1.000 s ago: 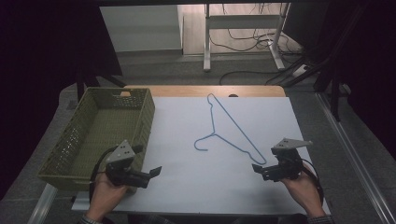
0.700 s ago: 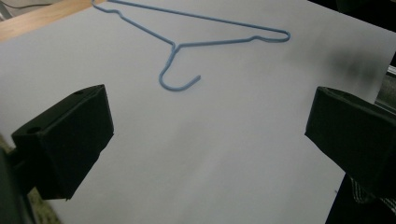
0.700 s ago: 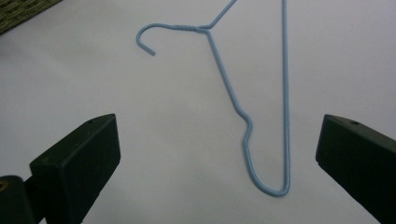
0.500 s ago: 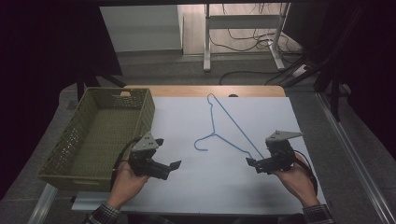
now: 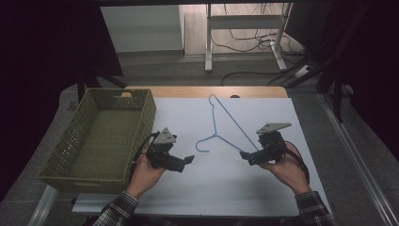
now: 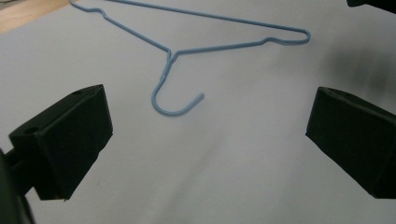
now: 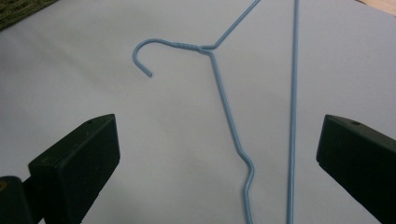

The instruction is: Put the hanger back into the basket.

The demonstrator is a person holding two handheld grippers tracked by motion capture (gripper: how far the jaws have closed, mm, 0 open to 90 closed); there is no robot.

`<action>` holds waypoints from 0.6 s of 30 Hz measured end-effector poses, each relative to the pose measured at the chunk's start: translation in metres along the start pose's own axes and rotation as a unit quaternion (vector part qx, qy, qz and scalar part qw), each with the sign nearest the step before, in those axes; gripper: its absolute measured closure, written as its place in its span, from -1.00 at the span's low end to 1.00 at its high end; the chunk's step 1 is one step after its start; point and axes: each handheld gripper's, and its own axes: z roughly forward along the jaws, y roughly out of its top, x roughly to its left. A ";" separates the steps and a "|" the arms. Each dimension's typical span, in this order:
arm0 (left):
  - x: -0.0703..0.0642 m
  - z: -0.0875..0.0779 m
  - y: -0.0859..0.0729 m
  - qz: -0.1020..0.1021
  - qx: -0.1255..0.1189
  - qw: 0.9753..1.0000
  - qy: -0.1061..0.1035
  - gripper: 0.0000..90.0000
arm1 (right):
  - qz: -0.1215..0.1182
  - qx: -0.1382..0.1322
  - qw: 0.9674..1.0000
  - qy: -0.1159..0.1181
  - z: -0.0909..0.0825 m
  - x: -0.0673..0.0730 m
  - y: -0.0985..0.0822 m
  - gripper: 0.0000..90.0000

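- Both grippers had closed in on the blue hanger [image 5: 225,126] since earlier.
- The right gripper [image 5: 245,156], jaws spread and empty, sat nearest, at the hanger's near corner.
- The left gripper [image 5: 189,160], also spread and empty, faced the hook.

On the table [image 5: 207,188] the wire hanger [image 5: 226,125] lies at the centre. The basket [image 5: 101,136] stands at nine o'clock from it. The left gripper [image 5: 188,160] is at seven o'clock of the hanger, the right gripper [image 5: 244,155] at five o'clock, just beside its end.
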 end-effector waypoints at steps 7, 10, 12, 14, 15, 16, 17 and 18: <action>0.008 0.014 -0.005 -0.009 0.006 1.000 0.002 -1.00 | -0.016 0.002 1.000 0.006 0.017 0.001 0.018 -0.74; 0.011 0.019 -0.010 -0.005 0.014 1.000 0.008 -1.00 | -0.021 0.008 1.000 0.011 0.032 0.001 0.030 -0.56; 0.013 0.021 -0.013 -0.002 0.018 1.000 0.014 -1.00 | -0.023 0.013 1.000 0.013 0.042 0.000 0.036 -0.48; 0.015 0.023 -0.015 -0.005 0.016 1.000 0.013 -1.00 | -0.026 0.022 0.999 0.019 0.052 -0.002 0.041 -0.36; 0.015 0.023 -0.016 -0.008 0.015 1.000 0.011 -1.00 | -0.024 0.024 0.999 0.020 0.058 -0.002 0.043 -0.30; 0.016 0.024 -0.017 -0.011 0.014 1.000 0.009 -0.99 | -0.026 0.026 0.999 0.022 0.063 -0.004 0.045 -0.21; 0.016 0.024 -0.018 -0.012 0.014 1.000 0.006 -0.99 | -0.031 0.028 0.999 0.028 0.069 -0.006 0.047 -0.13; 0.016 0.025 -0.019 -0.013 0.015 1.000 0.005 -0.99 | -0.031 0.034 0.998 0.032 0.074 -0.007 0.049 -0.09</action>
